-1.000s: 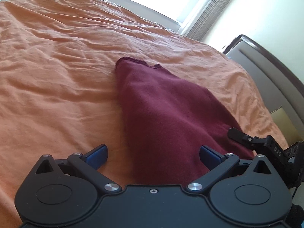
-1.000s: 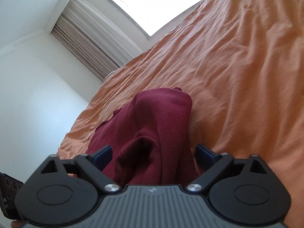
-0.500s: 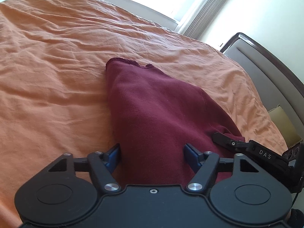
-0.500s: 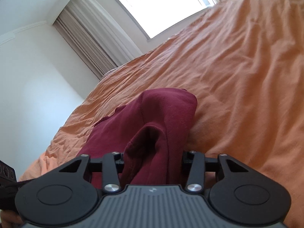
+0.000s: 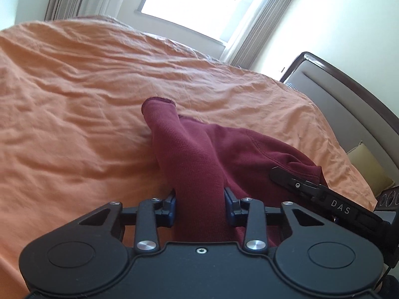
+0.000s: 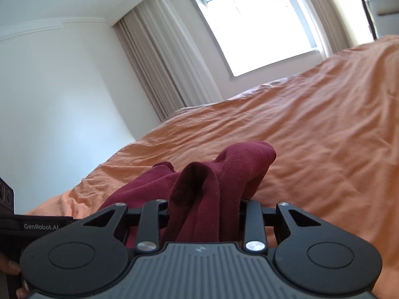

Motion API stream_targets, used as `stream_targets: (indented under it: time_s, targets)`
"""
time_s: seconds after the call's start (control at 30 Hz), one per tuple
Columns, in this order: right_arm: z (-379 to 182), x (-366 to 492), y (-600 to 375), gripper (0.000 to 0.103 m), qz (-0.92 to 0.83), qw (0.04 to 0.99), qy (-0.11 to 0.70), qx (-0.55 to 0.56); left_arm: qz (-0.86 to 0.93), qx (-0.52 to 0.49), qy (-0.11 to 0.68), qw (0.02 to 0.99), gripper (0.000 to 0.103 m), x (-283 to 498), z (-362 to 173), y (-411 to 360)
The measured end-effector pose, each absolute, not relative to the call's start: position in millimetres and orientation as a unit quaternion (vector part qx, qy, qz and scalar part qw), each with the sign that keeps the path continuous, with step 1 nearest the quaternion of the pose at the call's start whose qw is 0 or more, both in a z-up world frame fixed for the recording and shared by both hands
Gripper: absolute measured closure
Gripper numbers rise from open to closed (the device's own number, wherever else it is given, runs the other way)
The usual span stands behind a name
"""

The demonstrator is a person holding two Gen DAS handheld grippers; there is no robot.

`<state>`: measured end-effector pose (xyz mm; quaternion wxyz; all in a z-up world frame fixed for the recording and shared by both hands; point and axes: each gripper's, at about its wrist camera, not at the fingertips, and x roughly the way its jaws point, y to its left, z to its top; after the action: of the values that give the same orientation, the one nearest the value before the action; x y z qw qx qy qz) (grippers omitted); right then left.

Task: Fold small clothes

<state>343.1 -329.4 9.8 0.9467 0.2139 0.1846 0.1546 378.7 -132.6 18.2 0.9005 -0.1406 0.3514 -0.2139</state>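
A small maroon garment (image 5: 199,154) lies on an orange bedsheet (image 5: 74,99). My left gripper (image 5: 199,205) is shut on one bunched end of it, and the cloth rises in a taut ridge from the bed into the jaws. In the right wrist view the same garment (image 6: 224,169) is bunched and lifted, and my right gripper (image 6: 204,211) is shut on its other end. The right gripper's body (image 5: 329,199) shows at the right of the left wrist view, touching the garment.
The orange sheet (image 6: 324,124) covers the whole bed. A brown padded headboard (image 5: 349,94) and a yellow pillow (image 5: 369,164) are at the right. A bright window (image 6: 261,25) with beige curtains is behind the bed. The left gripper's body (image 6: 30,226) shows at the left.
Both grippers went from open to shut on the garment's ends. Both then lifted, pulling the cloth up off the sheet into bunched ridges.
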Motion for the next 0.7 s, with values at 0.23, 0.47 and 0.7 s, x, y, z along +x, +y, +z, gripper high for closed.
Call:
stream_targets:
  time_s: [0.23, 0.47, 0.7]
  targets:
    - [25.2, 387.4, -274.8, 0.069, 0.194, 0.946, 0.154, 0.208, -0.176, -0.113, 0.318, 0.925, 0.065, 387.4, 47.8, -95.9]
    - [24.3, 431.7, -217.3, 0.069, 0.226, 0.937, 0.158, 0.215, -0.125, -0.104, 0.291, 0.943, 0.065, 408.2, 69.8, -41.6]
    - [-2.4, 452.1, -186.2, 0.067, 0.235, 0.925, 0.211, 0.211, -0.081, -0.112, 0.297, 0.945, 0.065, 421.3, 63.8, 7.8]
